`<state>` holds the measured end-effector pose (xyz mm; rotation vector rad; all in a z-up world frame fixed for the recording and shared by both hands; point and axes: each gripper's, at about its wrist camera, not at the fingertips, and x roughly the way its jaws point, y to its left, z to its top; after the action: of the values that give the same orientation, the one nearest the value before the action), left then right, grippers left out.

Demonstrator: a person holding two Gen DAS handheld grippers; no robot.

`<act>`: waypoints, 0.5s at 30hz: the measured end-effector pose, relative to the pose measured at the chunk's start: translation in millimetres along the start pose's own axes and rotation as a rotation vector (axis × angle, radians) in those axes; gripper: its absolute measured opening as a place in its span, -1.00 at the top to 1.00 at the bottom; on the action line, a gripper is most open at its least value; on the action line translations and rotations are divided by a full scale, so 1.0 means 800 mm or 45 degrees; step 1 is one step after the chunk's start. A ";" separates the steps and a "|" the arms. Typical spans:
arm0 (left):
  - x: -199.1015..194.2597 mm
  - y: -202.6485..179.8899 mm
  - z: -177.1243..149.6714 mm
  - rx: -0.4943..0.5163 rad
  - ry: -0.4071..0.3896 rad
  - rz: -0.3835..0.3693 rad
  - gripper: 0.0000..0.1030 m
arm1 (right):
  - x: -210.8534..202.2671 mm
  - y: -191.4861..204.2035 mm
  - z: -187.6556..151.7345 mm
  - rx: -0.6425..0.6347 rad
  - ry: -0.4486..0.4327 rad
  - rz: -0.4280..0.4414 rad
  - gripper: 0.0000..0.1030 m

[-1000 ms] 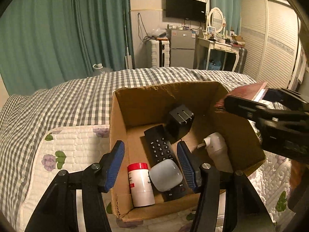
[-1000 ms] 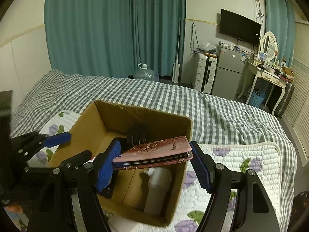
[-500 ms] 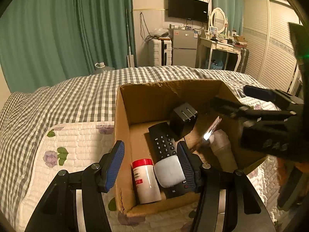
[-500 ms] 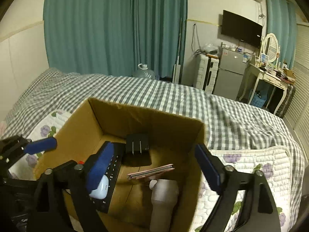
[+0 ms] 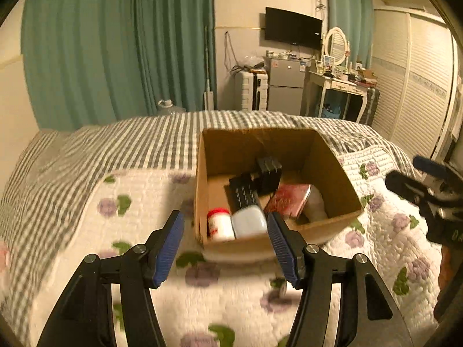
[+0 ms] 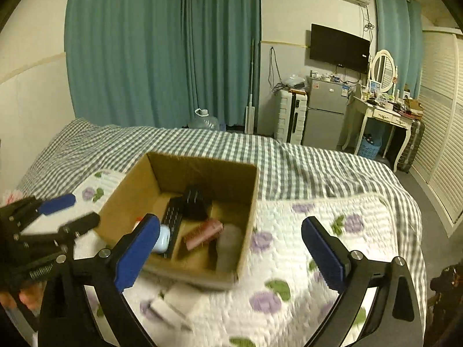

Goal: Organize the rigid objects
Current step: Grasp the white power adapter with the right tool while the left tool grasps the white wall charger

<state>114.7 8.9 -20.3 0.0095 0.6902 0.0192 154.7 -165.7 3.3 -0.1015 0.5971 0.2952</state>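
Note:
A cardboard box (image 5: 341, 185) (image 6: 130, 196) stands on the quilted bed. Inside lie a red-capped white bottle (image 5: 220, 225), a pale case (image 5: 249, 225) (image 6: 161, 240), a black remote (image 5: 243, 195) (image 6: 173, 217), a black charger (image 5: 269, 173) (image 6: 195, 205), a reddish notebook (image 5: 288, 199) (image 6: 204, 232) and a white bottle (image 5: 317, 202) (image 6: 230, 245). My left gripper (image 5: 225, 248) is open and empty in front of the box. My right gripper (image 6: 230, 257) is open and empty, back from the box's near right corner; it also shows in the left wrist view (image 5: 428, 185).
A white flat object (image 6: 173, 300) lies blurred on the floral quilt (image 6: 303, 245) in front of the box. Checked bedding (image 5: 130, 144) covers the far side. A fridge (image 6: 325, 115), a dressing table (image 6: 382, 115) and green curtains (image 5: 115, 57) stand beyond the bed.
My right gripper opened and let go of the reddish notebook, which now lies in the box. Both grippers have pulled back from the box.

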 end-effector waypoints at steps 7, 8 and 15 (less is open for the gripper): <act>0.024 0.005 -0.066 -0.013 0.136 0.053 -0.22 | 0.003 0.009 -0.080 0.024 0.111 0.037 -0.94; 0.030 0.005 -0.077 -0.012 0.163 0.055 -0.22 | 0.009 0.012 -0.094 0.027 0.135 0.060 -0.94; 0.056 0.010 -0.127 0.040 0.287 0.116 -0.22 | 0.062 0.069 -0.140 -0.194 0.324 0.210 -0.69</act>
<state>84.4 17.8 -126.8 0.0701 0.9149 0.0977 116.7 -120.7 -117.2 -0.2393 0.8372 0.4928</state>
